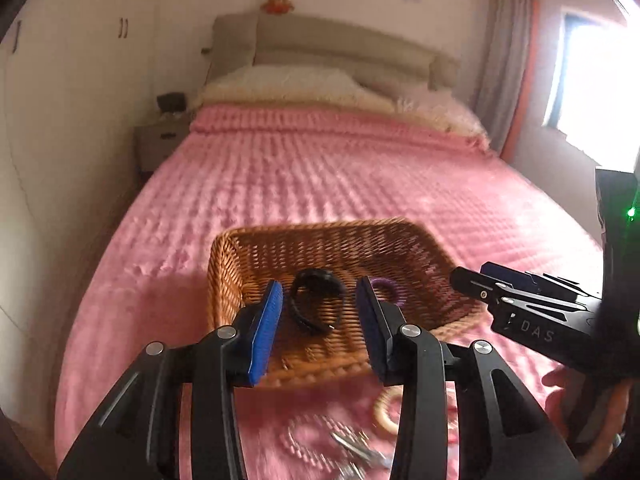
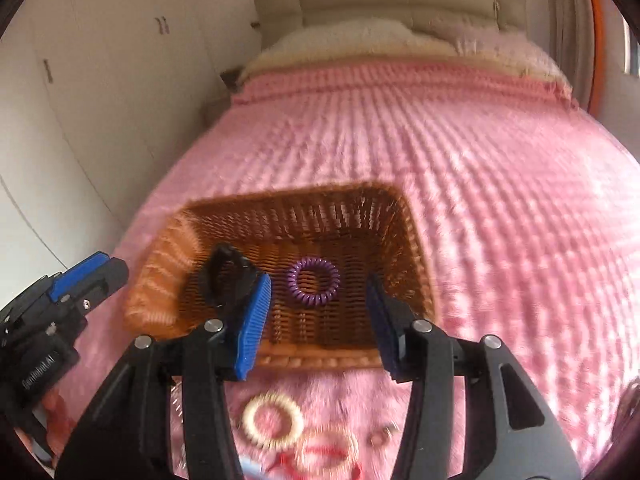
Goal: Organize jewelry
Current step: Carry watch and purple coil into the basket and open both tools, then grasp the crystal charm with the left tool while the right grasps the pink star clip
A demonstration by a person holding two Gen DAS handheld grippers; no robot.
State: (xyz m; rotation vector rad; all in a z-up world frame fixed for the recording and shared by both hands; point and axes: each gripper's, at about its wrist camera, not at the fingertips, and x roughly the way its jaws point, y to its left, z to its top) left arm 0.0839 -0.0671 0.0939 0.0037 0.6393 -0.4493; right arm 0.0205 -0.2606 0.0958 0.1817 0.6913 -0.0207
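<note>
A brown wicker basket sits on the pink bed. Inside lie a black band and a purple coil hair tie. My left gripper is open and empty over the basket's near side, around the black band. My right gripper is open and empty above the basket's near edge; it also shows at the right of the left wrist view. On the blanket in front lie a cream coil tie, a pale bangle, a pearl strand and a small ring.
The pink blanket covers the bed, with cream pillows and a beige headboard at the far end. A nightstand and white wardrobe stand left. A bright window is at right.
</note>
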